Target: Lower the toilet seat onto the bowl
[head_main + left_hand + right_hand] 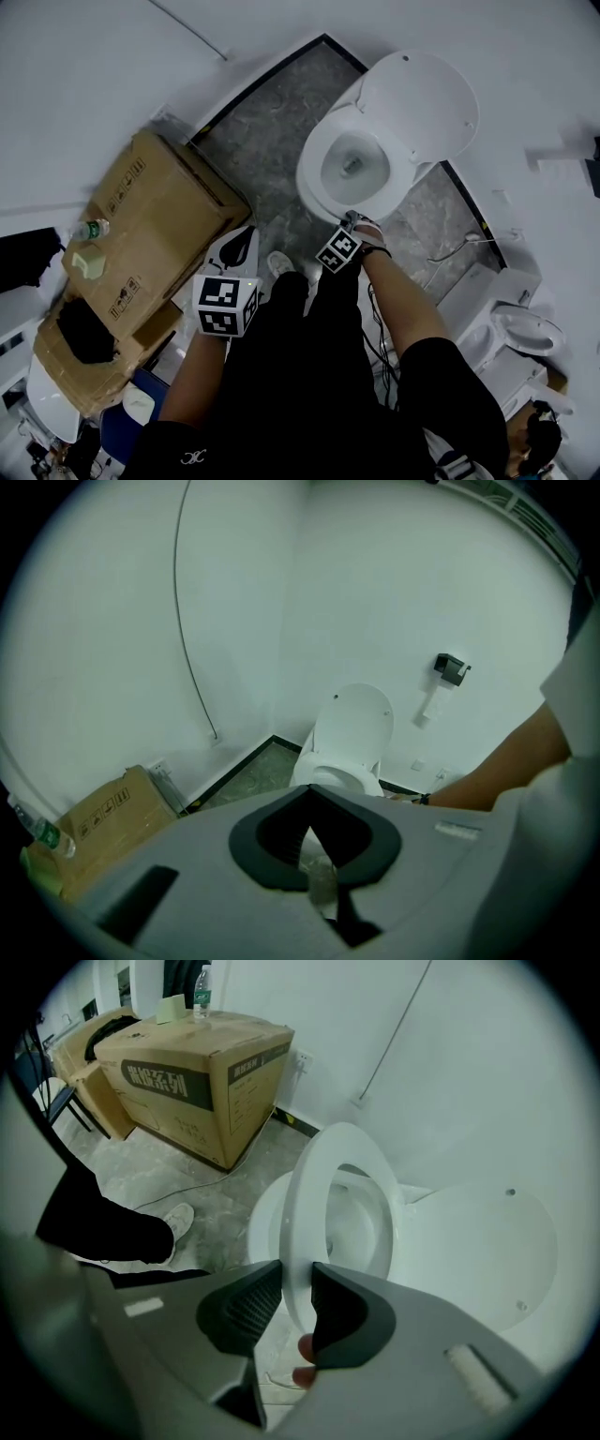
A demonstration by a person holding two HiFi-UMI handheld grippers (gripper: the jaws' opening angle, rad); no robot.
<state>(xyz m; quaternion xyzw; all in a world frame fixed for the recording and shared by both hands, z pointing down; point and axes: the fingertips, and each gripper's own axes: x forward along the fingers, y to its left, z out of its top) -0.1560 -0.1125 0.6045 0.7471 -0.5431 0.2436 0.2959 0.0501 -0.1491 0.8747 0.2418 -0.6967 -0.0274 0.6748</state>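
Observation:
A white toilet stands in the corner with its lid (422, 98) tipped back against the wall. Its seat (314, 1185) lies low over the bowl (264, 1227); whether it rests on the rim I cannot tell. My right gripper (297, 1274) is at the front of the seat, open, with the seat's front edge between its pads. In the head view the right gripper (352, 221) sits just in front of the seat (317, 183). My left gripper (309, 789) hangs back from the toilet, shut on nothing; in the head view the left gripper (246, 234) is left of my legs.
A large cardboard box (159, 225) with a bottle (91, 228) on it stands left of the toilet. A second toilet (516, 328) is at the right. A cable (459, 246) lies on the grey floor. A paper holder (452, 667) hangs on the wall.

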